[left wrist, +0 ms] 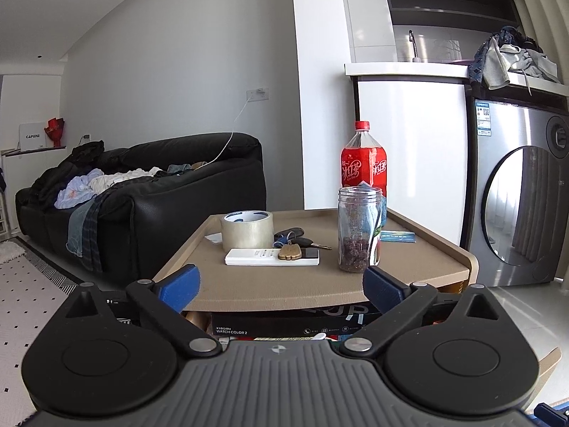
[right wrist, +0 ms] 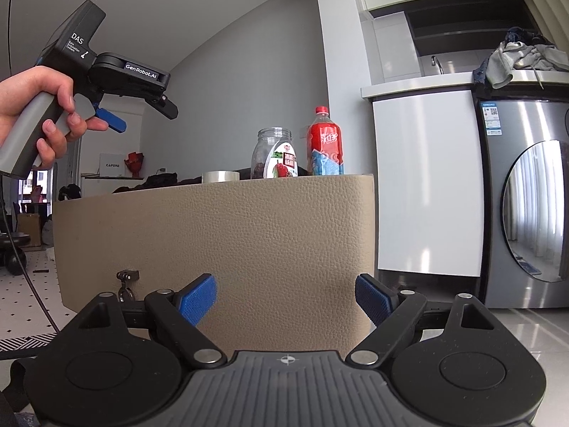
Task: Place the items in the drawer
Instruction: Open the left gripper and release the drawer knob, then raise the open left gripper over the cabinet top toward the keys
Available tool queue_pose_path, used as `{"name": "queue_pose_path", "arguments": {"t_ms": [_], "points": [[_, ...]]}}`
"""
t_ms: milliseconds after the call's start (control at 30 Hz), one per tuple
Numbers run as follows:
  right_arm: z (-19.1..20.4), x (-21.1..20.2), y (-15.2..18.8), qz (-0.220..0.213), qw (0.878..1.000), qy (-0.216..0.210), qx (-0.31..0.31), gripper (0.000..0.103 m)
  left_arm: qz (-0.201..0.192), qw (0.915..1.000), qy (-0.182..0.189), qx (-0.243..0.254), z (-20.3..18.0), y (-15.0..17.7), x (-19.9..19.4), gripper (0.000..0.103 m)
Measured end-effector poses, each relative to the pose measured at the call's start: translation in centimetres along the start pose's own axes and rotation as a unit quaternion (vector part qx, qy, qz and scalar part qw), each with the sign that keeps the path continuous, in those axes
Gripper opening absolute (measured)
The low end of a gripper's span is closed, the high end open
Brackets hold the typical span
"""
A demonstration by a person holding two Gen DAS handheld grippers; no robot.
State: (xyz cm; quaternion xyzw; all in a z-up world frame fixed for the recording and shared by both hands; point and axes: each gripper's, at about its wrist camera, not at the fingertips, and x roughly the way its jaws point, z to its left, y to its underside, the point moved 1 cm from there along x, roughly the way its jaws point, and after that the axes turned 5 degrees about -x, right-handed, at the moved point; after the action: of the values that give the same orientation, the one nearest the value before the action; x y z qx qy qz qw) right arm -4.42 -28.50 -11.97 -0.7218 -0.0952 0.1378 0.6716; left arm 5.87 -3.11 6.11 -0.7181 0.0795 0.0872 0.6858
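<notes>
Both tongs gape empty before the surface (left wrist: 249, 284).
Drawer front (right wrist: 249, 235), perhaps shut: reaching risks toppling the jar (left wrist: 359, 227).

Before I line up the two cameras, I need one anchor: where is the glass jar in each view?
Left wrist: glass jar right of centre on the tan table.
Right wrist: glass jar upper centre, above the table's edge.
Shared landmark: red soda bottle, just right of the jar.
</notes>
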Motion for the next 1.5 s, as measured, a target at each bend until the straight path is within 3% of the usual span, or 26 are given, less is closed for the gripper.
{"name": "queue_pose_path", "arguments": {"t_ms": [533,1167,1500], "points": [[0.1,0.5,-4.5,0.003,0.999,0.032,-0.003,0.088,-0.002,0.9998,-0.006,0.017,0.0,-0.8,0.4,0.103],[0.1,2.5,-8.9,0.022,0.997,0.071,-0.002,0.092,0.012,0.9997,-0.013,-0.017,2.0,-1.4,1.3,0.103],[-1.1,5.1,-11.3,0.035,0.997,0.058,0.031,0.092,0.005,0.9997,-0.022,-0.006,1.9,-2.4,2.5,0.103]]}}
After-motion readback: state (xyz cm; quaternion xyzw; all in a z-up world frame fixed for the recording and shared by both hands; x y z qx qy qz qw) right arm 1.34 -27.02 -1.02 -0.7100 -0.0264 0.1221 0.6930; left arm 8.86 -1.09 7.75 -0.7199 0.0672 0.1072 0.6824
